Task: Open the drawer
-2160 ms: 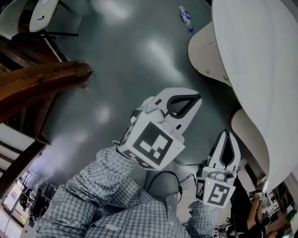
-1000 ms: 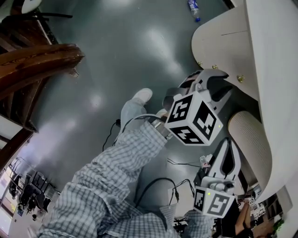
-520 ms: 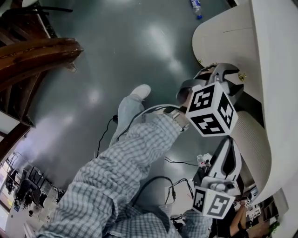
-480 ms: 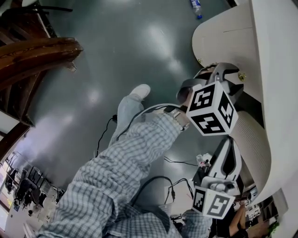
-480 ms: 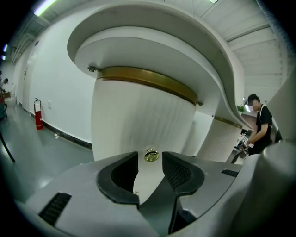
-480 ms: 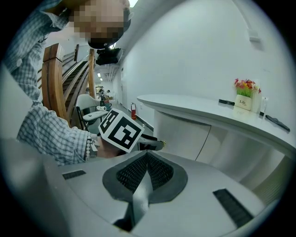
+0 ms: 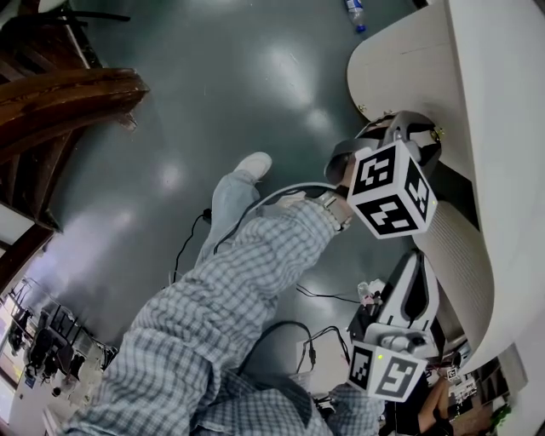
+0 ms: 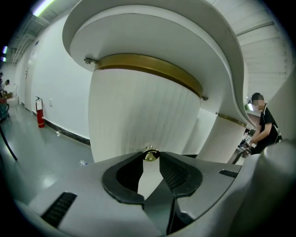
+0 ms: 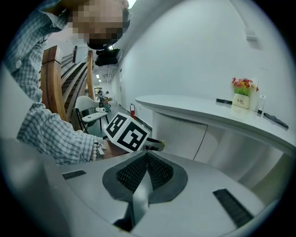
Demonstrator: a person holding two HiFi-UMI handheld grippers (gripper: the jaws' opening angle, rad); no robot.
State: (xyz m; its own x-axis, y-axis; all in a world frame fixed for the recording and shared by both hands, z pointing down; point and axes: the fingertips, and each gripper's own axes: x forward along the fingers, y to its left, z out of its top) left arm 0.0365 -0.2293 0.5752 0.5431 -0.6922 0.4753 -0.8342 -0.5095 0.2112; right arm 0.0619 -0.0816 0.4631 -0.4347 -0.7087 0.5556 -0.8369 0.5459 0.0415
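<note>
A small brass knob (image 8: 150, 154) sticks out of the ribbed white curved drawer front (image 8: 138, 115) under the counter. My left gripper (image 8: 150, 157) has its two tips on either side of this knob; the jaws have just been closing, and the pads now touch it. In the head view the left gripper (image 7: 410, 134) reaches to the counter's front, its marker cube below it, and the knob (image 7: 437, 134) shows at its tips. My right gripper (image 7: 418, 262) hangs lower, beside the ribbed column, shut and empty. Its pads (image 9: 138, 171) meet in the right gripper view.
A water bottle (image 7: 353, 15) lies on the grey floor at the top. A wooden stair rail (image 7: 68, 94) runs along the left. Cables (image 7: 289, 328) trail near my feet. A person in black (image 8: 266, 122) stands at the far right. Flowers (image 9: 243, 88) stand on the counter.
My left gripper has moved right toward the counter front, and its tips have reached the brass knob. The right gripper has stayed in place.
</note>
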